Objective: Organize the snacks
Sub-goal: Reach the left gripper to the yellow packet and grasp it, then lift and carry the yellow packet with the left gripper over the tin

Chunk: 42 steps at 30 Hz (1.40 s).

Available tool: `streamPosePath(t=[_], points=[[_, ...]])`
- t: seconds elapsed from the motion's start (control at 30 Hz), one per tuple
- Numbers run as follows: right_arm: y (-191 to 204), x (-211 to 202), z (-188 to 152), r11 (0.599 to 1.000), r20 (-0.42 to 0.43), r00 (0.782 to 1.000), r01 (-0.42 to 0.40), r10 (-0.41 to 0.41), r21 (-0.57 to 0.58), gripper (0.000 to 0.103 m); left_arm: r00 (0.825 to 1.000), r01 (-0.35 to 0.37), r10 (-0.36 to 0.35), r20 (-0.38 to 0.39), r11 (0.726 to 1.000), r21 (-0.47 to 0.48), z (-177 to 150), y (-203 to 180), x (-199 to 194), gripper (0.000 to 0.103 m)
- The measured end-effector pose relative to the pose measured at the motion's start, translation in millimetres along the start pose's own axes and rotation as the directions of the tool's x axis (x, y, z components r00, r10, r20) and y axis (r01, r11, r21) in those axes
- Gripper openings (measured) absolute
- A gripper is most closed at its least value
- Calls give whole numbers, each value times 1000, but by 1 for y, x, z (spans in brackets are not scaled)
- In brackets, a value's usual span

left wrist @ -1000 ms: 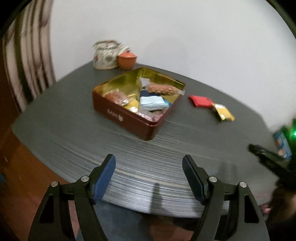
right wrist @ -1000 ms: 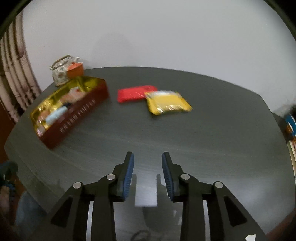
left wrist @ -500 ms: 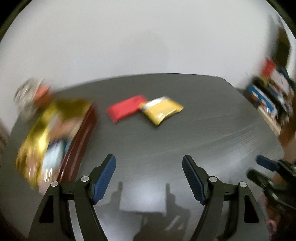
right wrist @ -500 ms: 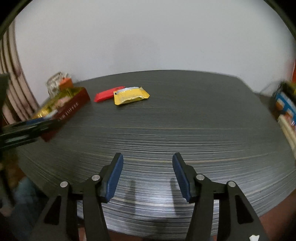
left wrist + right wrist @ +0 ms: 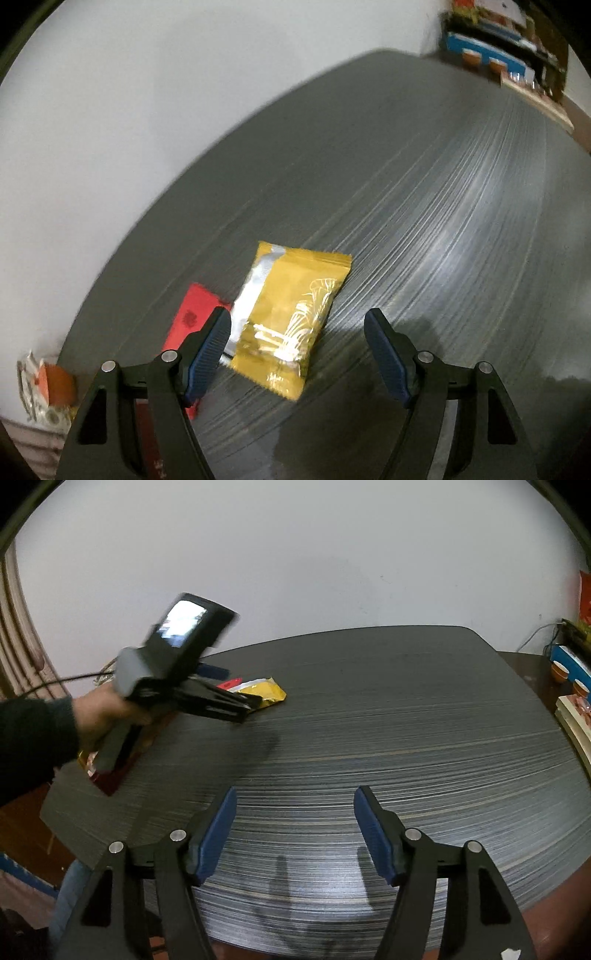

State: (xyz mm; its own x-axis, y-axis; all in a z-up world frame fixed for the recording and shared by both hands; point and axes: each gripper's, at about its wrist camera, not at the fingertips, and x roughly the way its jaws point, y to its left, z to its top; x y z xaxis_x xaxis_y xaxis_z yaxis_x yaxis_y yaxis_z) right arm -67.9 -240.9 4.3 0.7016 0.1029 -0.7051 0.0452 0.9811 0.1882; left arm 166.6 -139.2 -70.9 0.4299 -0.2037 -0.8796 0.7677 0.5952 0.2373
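A yellow snack packet [image 5: 291, 317] lies flat on the dark table [image 5: 443, 221], overlapping a red packet [image 5: 190, 317] on its left. My left gripper [image 5: 297, 350] is open, just above and short of the yellow packet, which sits between the fingers' line. In the right wrist view the left gripper [image 5: 236, 701] hovers at the yellow packet [image 5: 271, 694]. The red snack tin [image 5: 114, 771] lies under that hand, mostly hidden. My right gripper [image 5: 291, 830] is open and empty over the table's near edge.
A patterned pouch and an orange lid [image 5: 48, 387] sit at the table's far left. Shelves with books and cups [image 5: 569, 679] stand off the table's right side. The table's front edge [image 5: 332, 934] is close under my right gripper.
My left gripper has swung from the tin to the yellow and red packets and closed in on them. My right gripper has drawn back toward the table's near edge and opened wider.
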Motion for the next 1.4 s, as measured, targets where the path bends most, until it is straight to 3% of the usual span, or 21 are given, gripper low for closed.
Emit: streamPosePath(t=[0.2, 0.3, 0.37, 0.43, 0.53, 0.67, 0.77, 0.93, 0.97, 1.03, 1.13, 1.27, 1.37, 1.4], points=[[9, 4, -3, 999, -6, 1000, -16, 16, -29, 63, 999, 47, -47, 9, 997, -61, 0, 21, 20, 75], [12, 7, -5, 999, -11, 1000, -16, 16, -38, 64, 996, 81, -78, 31, 988, -134, -7, 35, 19, 60], [11, 10, -7, 999, -22, 1000, -15, 14, -32, 64, 989, 144, -135, 63, 975, -171, -14, 42, 13, 56], [11, 14, -6, 1000, -24, 1000, -10, 9, -29, 64, 983, 157, -140, 116, 976, -149, -23, 37, -5, 39], [10, 15, -8, 999, -26, 1000, -3, 3, -33, 64, 967, 216, -182, 177, 957, -194, -37, 37, -34, 38], [14, 22, -10, 998, -40, 999, 15, -17, -53, 64, 905, 384, -292, 309, 874, -298, -59, 52, -75, 38], [16, 24, -12, 998, -51, 999, 12, -15, -57, 64, 849, 494, -351, 395, 792, -359, -81, 62, -103, 38], [23, 28, -15, 995, -62, 998, 17, -23, -94, 64, 690, 717, -450, 567, 537, -445, -123, 67, -133, 38], [24, 29, -15, 995, -66, 998, 18, -25, -100, 64, 670, 736, -448, 593, 504, -451, -133, 70, -138, 38], [27, 30, -15, 994, -67, 997, 20, -27, -110, 64, 671, 736, -426, 607, 486, -472, -147, 70, -147, 38], [31, 32, -18, 992, -74, 997, 20, -29, -122, 64, 696, 709, -381, 608, 498, -499, -164, 75, -158, 38], [38, 31, -21, 988, -74, 997, 24, -35, -153, 64, 678, 730, -355, 644, 429, -532, -193, 96, -166, 38], [43, 31, -21, 985, -72, 997, 19, -31, -170, 64, 682, 726, -304, 666, 394, -564, -211, 113, -173, 38], [43, 31, -21, 985, -72, 997, 19, -32, -171, 64, 691, 716, -289, 662, 400, -572, -215, 118, -176, 38]])
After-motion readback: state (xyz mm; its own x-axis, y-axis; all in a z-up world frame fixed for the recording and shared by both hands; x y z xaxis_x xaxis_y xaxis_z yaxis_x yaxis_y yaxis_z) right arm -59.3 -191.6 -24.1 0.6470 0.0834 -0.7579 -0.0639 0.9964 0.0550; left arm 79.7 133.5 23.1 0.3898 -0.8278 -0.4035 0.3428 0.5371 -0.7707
